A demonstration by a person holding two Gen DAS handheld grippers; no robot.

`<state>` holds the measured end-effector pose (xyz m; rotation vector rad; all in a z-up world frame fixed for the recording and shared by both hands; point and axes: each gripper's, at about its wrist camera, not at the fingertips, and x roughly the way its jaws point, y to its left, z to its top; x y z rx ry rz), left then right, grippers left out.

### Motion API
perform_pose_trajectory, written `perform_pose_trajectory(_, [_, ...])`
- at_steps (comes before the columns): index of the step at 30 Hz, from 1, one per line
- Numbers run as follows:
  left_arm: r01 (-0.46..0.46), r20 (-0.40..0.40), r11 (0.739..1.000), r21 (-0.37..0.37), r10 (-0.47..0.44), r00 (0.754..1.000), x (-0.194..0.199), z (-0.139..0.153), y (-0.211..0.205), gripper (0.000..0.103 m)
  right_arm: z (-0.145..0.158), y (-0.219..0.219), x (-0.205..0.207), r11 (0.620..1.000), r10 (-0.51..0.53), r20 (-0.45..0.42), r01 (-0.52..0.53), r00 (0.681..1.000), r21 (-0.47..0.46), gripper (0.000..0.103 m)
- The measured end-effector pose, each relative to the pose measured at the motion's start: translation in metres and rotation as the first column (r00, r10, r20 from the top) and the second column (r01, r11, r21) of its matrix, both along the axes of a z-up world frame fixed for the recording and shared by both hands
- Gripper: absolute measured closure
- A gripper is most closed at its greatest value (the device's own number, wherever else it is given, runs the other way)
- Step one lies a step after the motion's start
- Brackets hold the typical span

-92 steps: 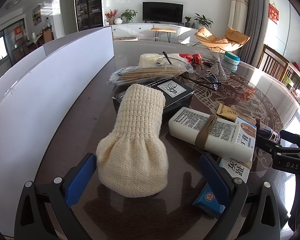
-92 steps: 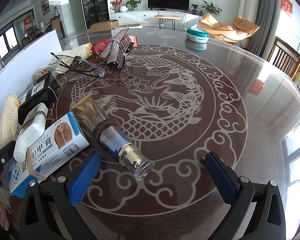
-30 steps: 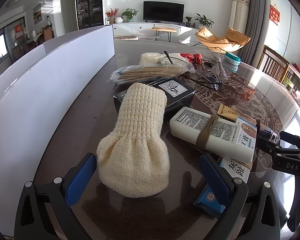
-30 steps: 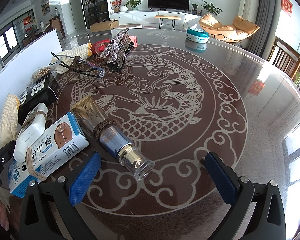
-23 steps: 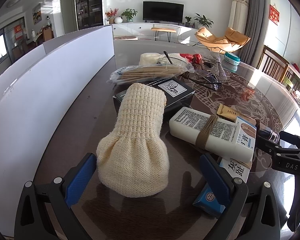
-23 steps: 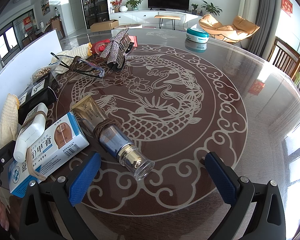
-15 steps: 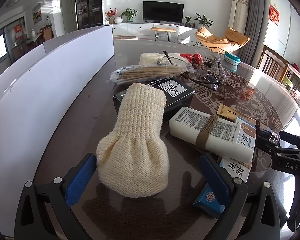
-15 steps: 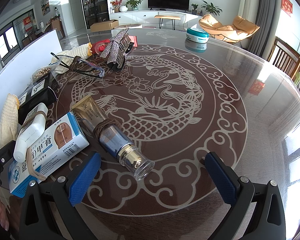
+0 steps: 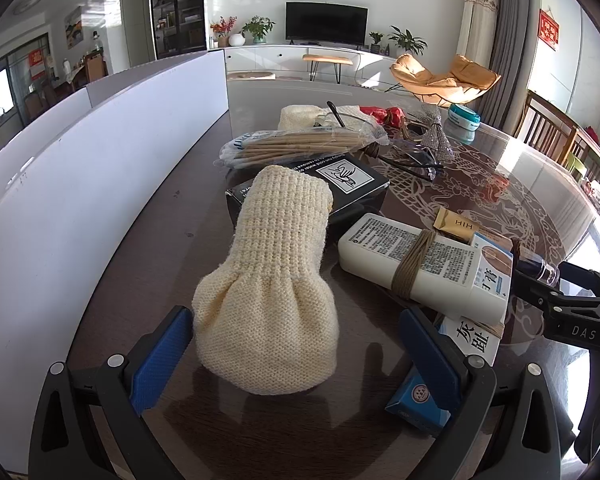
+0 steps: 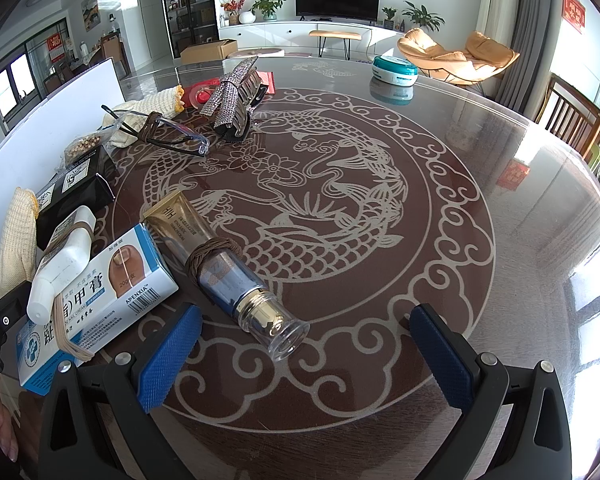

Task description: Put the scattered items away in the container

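A cream knitted pouch (image 9: 268,288) lies on the table with its rounded end between the open fingers of my left gripper (image 9: 296,356). Beside it sit a black box (image 9: 332,184), a white bottle (image 9: 420,260) tied with cord to a blue-and-white box (image 9: 476,336), and a bag of wooden sticks (image 9: 300,146). My right gripper (image 10: 304,352) is open and empty; a gold-and-blue tube (image 10: 224,264) lies just ahead of it, cap toward me. The white bottle (image 10: 62,256) and boxed cream (image 10: 100,292) lie at its left. A white-walled container (image 9: 80,184) stands left.
Glasses (image 10: 160,132), a sparkly hair clip (image 10: 232,96), a second knitted piece (image 10: 148,108) and a red item (image 10: 198,94) lie farther back on the round glass table (image 10: 500,200). A teal round tin (image 10: 394,70) sits at the far edge. Chairs stand to the right.
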<state>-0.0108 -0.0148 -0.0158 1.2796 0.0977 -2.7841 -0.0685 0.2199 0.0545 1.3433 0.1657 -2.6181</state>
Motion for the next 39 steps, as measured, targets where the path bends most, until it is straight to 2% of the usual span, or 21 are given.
perform_pose_trajectory(10, [-0.007,0.003,1.000,0.010,0.007,1.000,-0.0018,-0.0009,-0.0014,0.000,0.0000,-0.0001,0.0000,1.000,0.000,0.000,0.000,1.000,0.000,0.000])
perform_pose_trajectory(18, [0.014,0.011,1.000,-0.010,-0.014,1.000,-0.0035,-0.0016,0.0027,0.000,0.0000,-0.0001,0.0000,1.000,0.000,0.000,0.000,1.000,0.000,0.000])
perform_pose_trajectory(27, [-0.013,0.009,0.999,0.033,0.013,1.000,-0.0020,-0.0018,-0.0053,0.000,0.0001,0.0001,-0.0001,1.000,0.000,0.000,0.000,1.000,0.000,0.000])
perform_pose_trajectory(39, [0.008,0.010,1.000,0.006,-0.008,1.000,-0.0020,-0.0014,0.0013,0.000,0.0000,0.0000,-0.0001,1.000,0.000,0.000,0.000,1.000,0.000,0.000])
